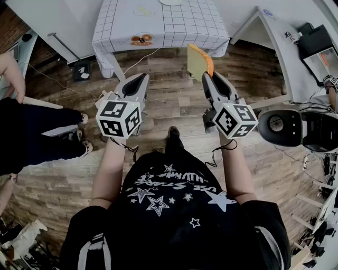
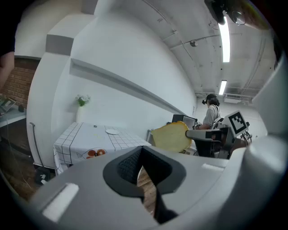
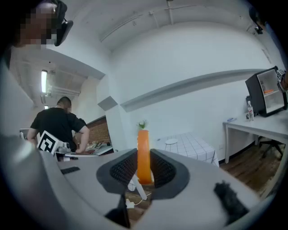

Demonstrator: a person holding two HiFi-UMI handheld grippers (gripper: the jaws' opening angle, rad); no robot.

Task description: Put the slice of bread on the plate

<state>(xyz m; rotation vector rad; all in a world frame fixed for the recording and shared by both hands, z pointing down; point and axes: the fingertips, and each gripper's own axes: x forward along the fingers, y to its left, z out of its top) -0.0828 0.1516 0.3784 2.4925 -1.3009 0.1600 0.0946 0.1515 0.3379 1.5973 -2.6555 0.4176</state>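
I hold a slice of bread [image 1: 198,60], yellow with an orange crust, upright on its edge in my right gripper [image 1: 207,75], whose pads press on its lower part. The right gripper view shows the crust edge-on [image 3: 143,155] between the dark pads. From the left gripper view the bread [image 2: 171,137] shows its flat face. My left gripper [image 1: 141,79] is shut with nothing in it, level with the right one. Both hover over the wooden floor, short of the checked table [image 1: 158,23]. A white plate [image 1: 171,1] lies at its far edge, also visible as plate [image 2: 112,131] and plate [image 3: 171,141].
A person in black [image 1: 31,132] stands close at the left. A white desk [image 1: 285,47] and a round black appliance [image 1: 280,124] stand at the right. Cables [image 1: 132,60] run over the floor by the table legs. Another person [image 2: 211,112] works further off.
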